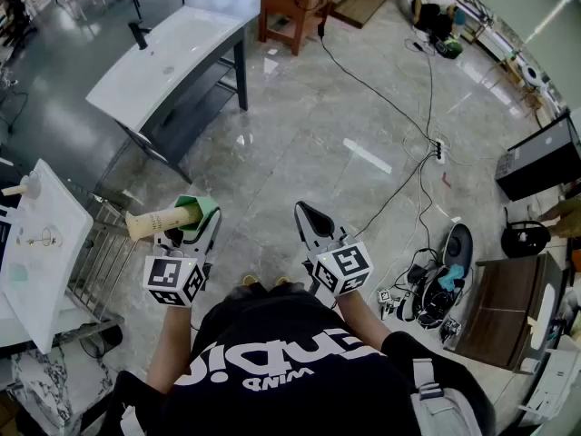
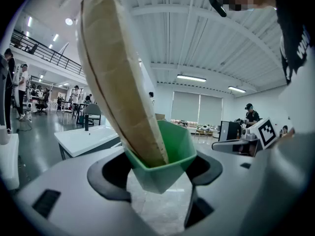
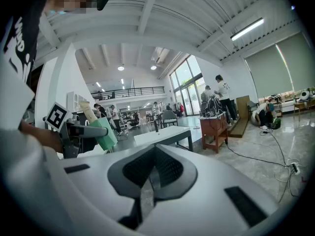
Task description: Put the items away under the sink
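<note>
My left gripper (image 1: 195,222) is shut on a green cup (image 1: 203,209) with a tan cardboard-like stick (image 1: 162,221) lying in it and pointing left. In the left gripper view the green cup (image 2: 167,161) is clamped between the jaws, and the tan stick (image 2: 123,82) rises out of it. My right gripper (image 1: 309,214) hangs beside it at waist height, shut and empty, its jaws closed (image 3: 152,168). The white sink (image 1: 36,243) stands at the left edge, with a small bottle on it and a metal rack (image 1: 95,257) below.
A second white basin on a dark frame (image 1: 172,48) stands farther ahead. A wooden cabinet (image 1: 295,3) is behind it. A black cable with a power strip (image 1: 438,150) crosses the marble floor. Shoes and clutter (image 1: 445,280) and a brown board (image 1: 504,312) lie at the right.
</note>
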Tool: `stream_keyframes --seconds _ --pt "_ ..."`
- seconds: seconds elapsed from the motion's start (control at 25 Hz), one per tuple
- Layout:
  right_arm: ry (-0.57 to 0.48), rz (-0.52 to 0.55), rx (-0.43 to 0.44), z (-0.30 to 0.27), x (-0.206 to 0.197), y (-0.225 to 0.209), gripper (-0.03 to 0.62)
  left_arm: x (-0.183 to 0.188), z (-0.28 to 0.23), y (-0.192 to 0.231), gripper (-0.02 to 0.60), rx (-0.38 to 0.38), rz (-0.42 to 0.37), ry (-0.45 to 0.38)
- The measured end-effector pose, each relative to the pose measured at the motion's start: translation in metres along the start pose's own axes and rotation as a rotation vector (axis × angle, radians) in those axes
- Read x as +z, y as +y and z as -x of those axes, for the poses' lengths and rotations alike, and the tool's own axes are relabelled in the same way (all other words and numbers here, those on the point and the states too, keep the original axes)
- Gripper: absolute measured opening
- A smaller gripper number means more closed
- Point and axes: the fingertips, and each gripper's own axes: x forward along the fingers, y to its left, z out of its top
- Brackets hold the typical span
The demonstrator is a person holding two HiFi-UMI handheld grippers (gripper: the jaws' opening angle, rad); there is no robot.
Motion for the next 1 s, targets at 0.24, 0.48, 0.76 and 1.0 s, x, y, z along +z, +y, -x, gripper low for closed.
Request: stream_keyframes --seconds 0.24,0.48,0.76,1.0 --pt "-0.03 0.013 0.026 -0.007 0.008 0.005 0.018 0.001 -0.003 0.002 0.334 0.004 0.016 -0.017" --pt "-0.057 -0.004 0.037 -0.011 0.013 0.014 0.018 -0.001 -0.005 0.005 0.334 -0.007 0.002 -0.025" --pt "-0.06 -0.009 0.002 -0.013 0.007 0.022 0.018 -0.009 -0.009 0.016 0.334 -0.042 0.005 -0.023" --pt "-0.087 -0.048 -0.047 -0.028 0.007 0.022 0.018 -0.012 -0.017 0.031 0.334 -0.075 -0.001 -0.014"
